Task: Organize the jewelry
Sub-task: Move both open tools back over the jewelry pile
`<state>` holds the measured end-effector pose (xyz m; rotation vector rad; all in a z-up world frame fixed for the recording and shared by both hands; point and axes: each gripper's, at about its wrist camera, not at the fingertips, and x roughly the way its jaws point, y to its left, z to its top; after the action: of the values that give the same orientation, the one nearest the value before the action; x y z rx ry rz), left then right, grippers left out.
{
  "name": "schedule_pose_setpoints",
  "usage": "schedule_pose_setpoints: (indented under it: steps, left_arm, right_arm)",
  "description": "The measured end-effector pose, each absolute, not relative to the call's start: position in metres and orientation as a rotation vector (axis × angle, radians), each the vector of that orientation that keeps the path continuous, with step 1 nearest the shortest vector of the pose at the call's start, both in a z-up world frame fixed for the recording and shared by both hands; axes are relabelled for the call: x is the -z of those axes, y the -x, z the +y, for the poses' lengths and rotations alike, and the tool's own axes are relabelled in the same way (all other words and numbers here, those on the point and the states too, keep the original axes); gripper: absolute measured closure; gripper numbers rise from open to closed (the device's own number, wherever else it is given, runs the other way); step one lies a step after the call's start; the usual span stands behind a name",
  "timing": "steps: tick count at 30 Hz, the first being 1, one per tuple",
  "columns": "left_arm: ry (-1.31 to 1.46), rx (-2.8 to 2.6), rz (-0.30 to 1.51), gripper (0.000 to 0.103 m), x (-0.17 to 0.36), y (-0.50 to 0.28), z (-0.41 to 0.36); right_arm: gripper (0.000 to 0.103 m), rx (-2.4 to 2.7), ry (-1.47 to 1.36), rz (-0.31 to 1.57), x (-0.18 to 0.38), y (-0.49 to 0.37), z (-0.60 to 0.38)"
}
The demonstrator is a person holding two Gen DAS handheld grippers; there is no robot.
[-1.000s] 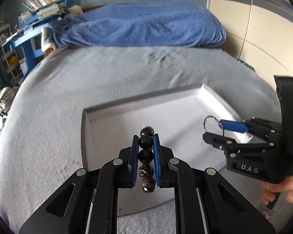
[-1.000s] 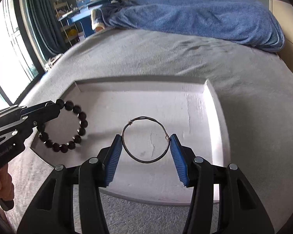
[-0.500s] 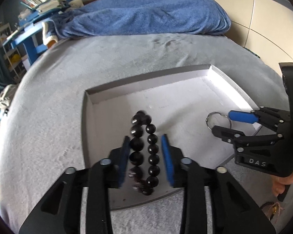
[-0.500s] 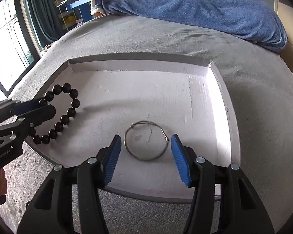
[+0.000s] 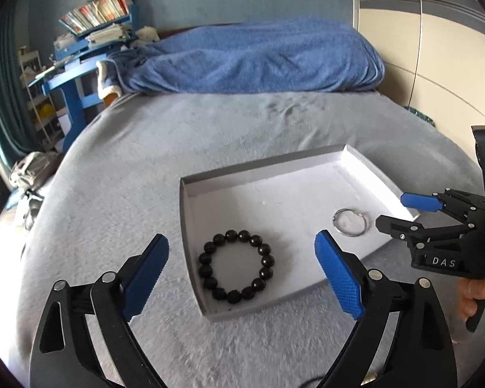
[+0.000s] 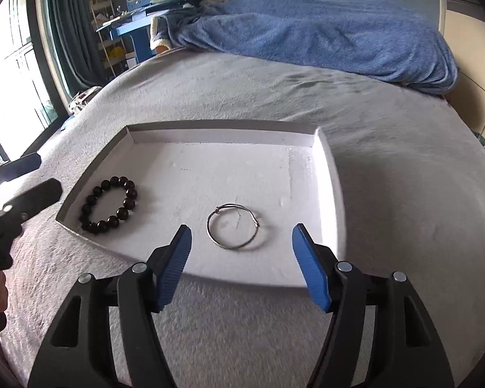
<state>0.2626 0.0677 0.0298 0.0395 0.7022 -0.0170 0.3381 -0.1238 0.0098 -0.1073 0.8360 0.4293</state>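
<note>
White tray [image 6: 326, 174]: it holds your black bead bracelet [image 5: 236, 270] at lower centre of the left view and your wire bangle [image 6: 232, 226] mid-frame in the right view, well apart.
Claws: left gripper [image 5: 242, 278] and right gripper [image 6: 241, 266] both gape, released, holding nothing.
Risk: a low fingertip could snag the thin rim and tip the light tray.
Change: a second ago you held both pieces clamped over the tray; now both lie flat.

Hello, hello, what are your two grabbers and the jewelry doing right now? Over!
Left gripper open, empty. Right gripper open, empty. Black bead bracelet and thin silver wire bangle lie apart in the shallow white tray. Nothing in the way.
</note>
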Motion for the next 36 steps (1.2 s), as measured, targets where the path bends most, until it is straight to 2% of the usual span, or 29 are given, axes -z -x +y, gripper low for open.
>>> schedule_pose_setpoints:
  steps: [18,36]
  left_arm:
    - [0.013,0.028,0.691,0.008,-0.025,-0.177,0.066]
    - [0.011,0.032,0.751,0.007,0.007,-0.12,0.05]
  right_arm:
    - [0.023,-0.422,0.013,0.761,-0.028,-0.248,-0.151]
    - [0.022,-0.407,-0.023,0.776,-0.006,-0.189,-0.179]
